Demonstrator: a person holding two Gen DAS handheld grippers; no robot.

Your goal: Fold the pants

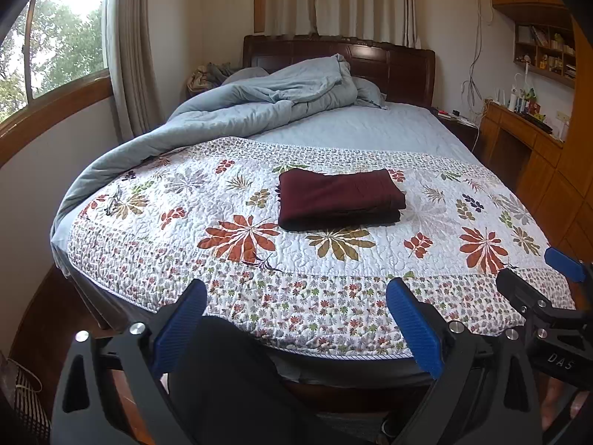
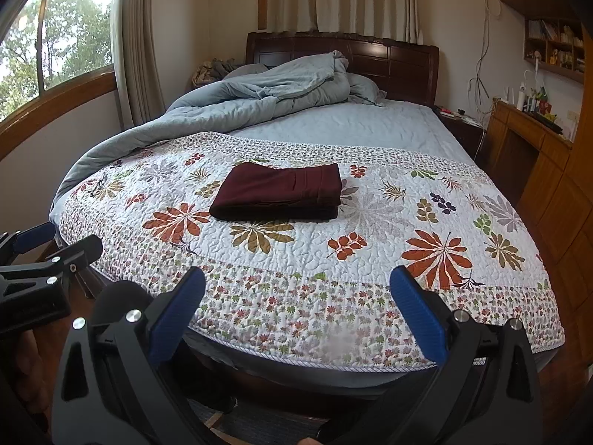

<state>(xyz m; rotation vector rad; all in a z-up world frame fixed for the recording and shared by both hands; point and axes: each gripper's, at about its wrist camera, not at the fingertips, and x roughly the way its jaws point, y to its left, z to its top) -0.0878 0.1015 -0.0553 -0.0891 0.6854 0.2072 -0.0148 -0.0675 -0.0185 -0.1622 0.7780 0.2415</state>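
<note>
Your left gripper (image 1: 296, 324) and right gripper (image 2: 298, 311) both gape wide and empty at the bottom of frame, off the bed's (image 2: 389, 244) near edge. The pants (image 1: 339, 198) lie mid-frame, a neat folded stack. Folding looks done; nothing obvious remains.

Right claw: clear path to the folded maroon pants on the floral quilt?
Probably yes. The right claw is open at the bed's foot, and only bare floral quilt lies between it and the folded maroon pants.
</note>
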